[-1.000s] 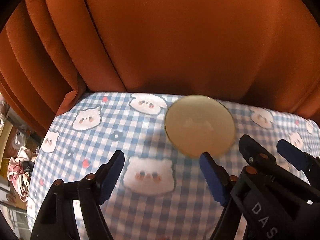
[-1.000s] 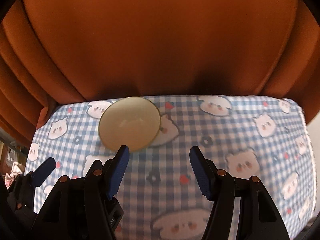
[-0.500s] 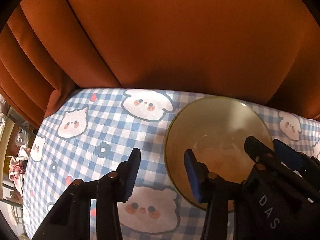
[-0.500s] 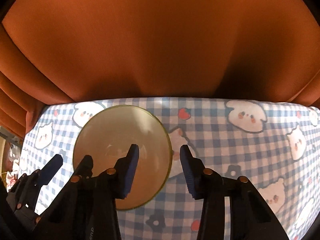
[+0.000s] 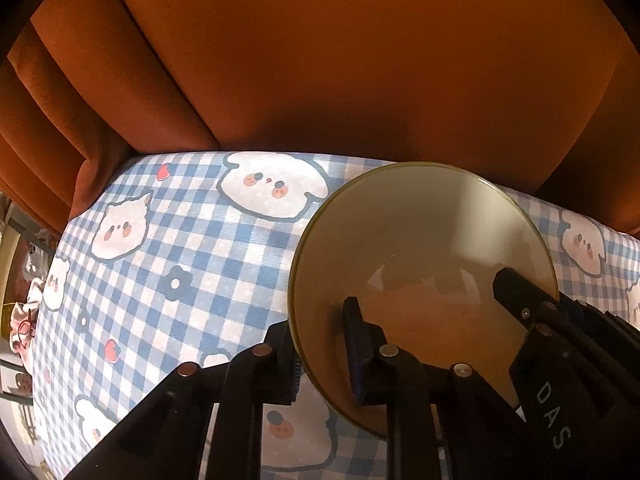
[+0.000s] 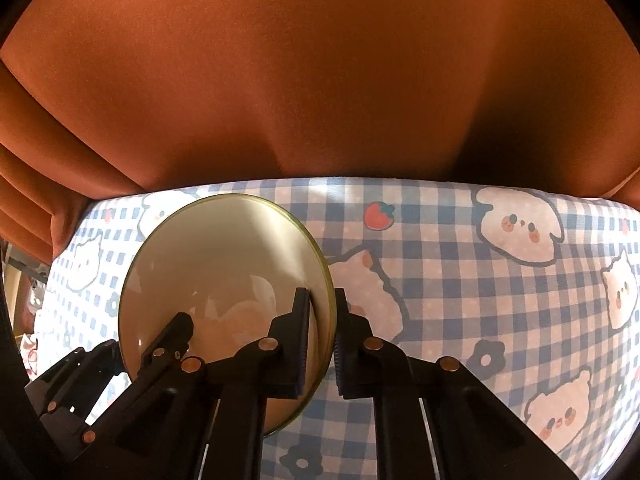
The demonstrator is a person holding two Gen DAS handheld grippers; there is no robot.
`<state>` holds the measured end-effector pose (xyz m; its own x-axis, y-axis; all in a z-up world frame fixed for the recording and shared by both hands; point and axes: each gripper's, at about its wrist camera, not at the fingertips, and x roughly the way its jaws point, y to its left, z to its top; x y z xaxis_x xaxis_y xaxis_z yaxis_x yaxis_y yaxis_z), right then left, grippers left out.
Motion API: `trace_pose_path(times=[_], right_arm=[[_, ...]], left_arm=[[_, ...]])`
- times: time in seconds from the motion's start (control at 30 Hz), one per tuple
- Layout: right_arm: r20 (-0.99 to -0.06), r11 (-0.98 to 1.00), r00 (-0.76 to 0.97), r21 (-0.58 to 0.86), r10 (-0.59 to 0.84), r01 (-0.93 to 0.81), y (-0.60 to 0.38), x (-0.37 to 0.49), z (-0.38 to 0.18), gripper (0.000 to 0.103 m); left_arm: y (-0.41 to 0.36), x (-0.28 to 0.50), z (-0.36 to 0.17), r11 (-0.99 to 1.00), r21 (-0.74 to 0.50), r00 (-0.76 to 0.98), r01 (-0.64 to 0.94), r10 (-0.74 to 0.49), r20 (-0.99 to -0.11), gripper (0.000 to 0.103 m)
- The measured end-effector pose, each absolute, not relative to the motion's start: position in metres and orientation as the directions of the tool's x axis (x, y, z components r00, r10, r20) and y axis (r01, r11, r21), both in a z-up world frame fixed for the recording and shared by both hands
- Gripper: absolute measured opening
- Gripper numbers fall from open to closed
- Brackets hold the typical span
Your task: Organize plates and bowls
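A pale yellow-green bowl [image 5: 424,248] sits on the blue checked tablecloth [image 5: 192,264]; it also shows in the right wrist view [image 6: 224,264]. My left gripper [image 5: 320,356] straddles the bowl's left rim, one finger inside, one outside, jaws nearly closed on it. My right gripper [image 6: 324,340] straddles the bowl's right rim the same way, pads close against the wall. The right gripper's fingers [image 5: 520,292] reach into the bowl in the left view. The left gripper [image 6: 152,352] shows at the bowl's left edge in the right view.
An orange curtain [image 6: 320,80] hangs right behind the table's far edge. The tablecloth [image 6: 480,280] with bear prints stretches right of the bowl. Cluttered items [image 5: 24,320] lie beyond the table's left edge.
Both grippers have moved forward to the bowl and narrowed, from wide open in front of it to each straddling a side of its rim.
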<state>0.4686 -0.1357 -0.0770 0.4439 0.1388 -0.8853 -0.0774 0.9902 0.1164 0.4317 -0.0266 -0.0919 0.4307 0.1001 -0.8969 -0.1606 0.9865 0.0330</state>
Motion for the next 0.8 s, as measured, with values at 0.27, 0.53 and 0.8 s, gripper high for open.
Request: trace_pose_path(times=[0.27,0.53,0.8], right_arm=[[-0.885,0.990,0.445,0.106,0.136,-0.091,-0.138,0.461,-0.065,0.011],[-0.900,0.992,0.419,0.098,0.121,-0.077,-0.147,0.438,-0.063,0.011],[-0.912,0.995,0.399,0.087,0.100,-0.052,-0.162,0.406,-0.058,0.011]], left_arm=[[-0.025,0.423,-0.083,0.986,0.027,0.426,-0.165,0.096,-0.900,0.015],[-0.034,0.398,-0.080,0.989,0.030,0.412,-0.144,0.087,-0.907,0.015],[-0.048,0.372,-0.079,0.993,0.016,0.391,-0.116,0.061,-0.919,0.016]])
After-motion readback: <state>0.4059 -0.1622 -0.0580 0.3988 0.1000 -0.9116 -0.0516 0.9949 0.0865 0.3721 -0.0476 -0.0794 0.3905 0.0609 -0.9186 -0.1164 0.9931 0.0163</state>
